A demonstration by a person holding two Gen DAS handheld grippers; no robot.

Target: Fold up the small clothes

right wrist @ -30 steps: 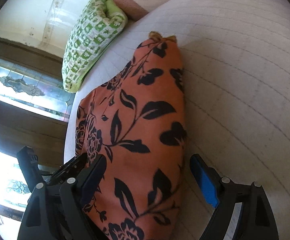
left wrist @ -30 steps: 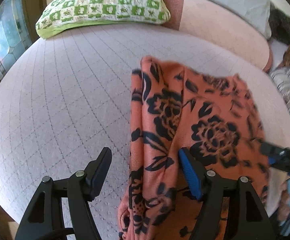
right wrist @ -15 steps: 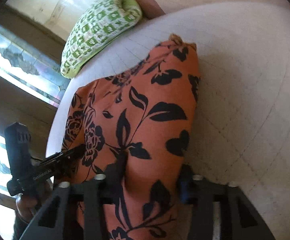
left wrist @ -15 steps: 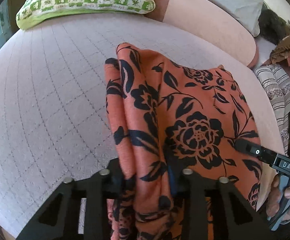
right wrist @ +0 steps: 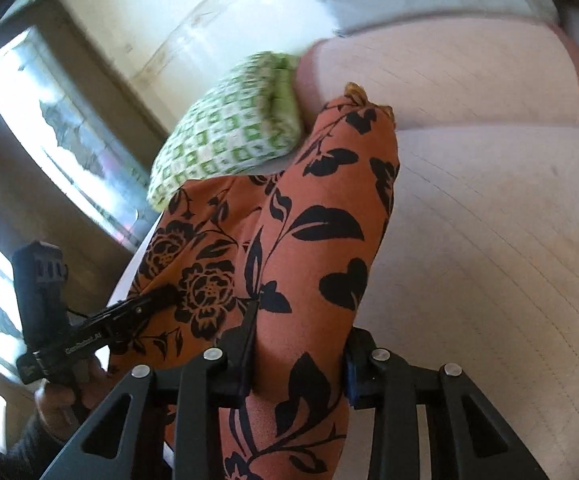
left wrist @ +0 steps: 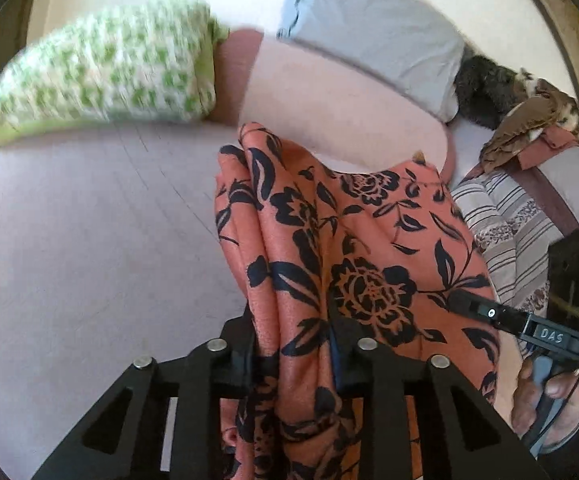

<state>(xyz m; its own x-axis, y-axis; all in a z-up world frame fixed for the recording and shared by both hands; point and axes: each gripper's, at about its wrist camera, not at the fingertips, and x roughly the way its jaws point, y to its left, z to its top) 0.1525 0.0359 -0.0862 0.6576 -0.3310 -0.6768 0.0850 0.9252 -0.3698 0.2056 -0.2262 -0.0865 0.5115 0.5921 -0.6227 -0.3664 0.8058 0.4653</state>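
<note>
An orange garment with black flower print (left wrist: pixel 353 248) hangs lifted above the pale pink quilted bed (left wrist: pixel 89 240). My left gripper (left wrist: pixel 293 344) is shut on its left edge, with cloth bunched between the jaws. My right gripper (right wrist: pixel 297 352) is shut on the opposite edge of the same garment (right wrist: pixel 321 240). Each gripper shows in the other's view: the right gripper (left wrist: pixel 469 306) at the right edge of the left wrist view, the left gripper (right wrist: pixel 161 296) at the lower left of the right wrist view. The garment's far end droops toward the bed.
A green-and-white checked pillow (left wrist: pixel 105 76) lies at the head of the bed beside a pink bolster (left wrist: pixel 329 96) and a grey pillow (left wrist: pixel 377 28). Striped cloth (left wrist: pixel 505 216) and a brown pile (left wrist: pixel 529 120) lie at the right. A window (right wrist: pixel 49 128) is on the left.
Both grippers closed on the garment's near edges, then lifted it off the bed. The views tilted up toward the pillows.
</note>
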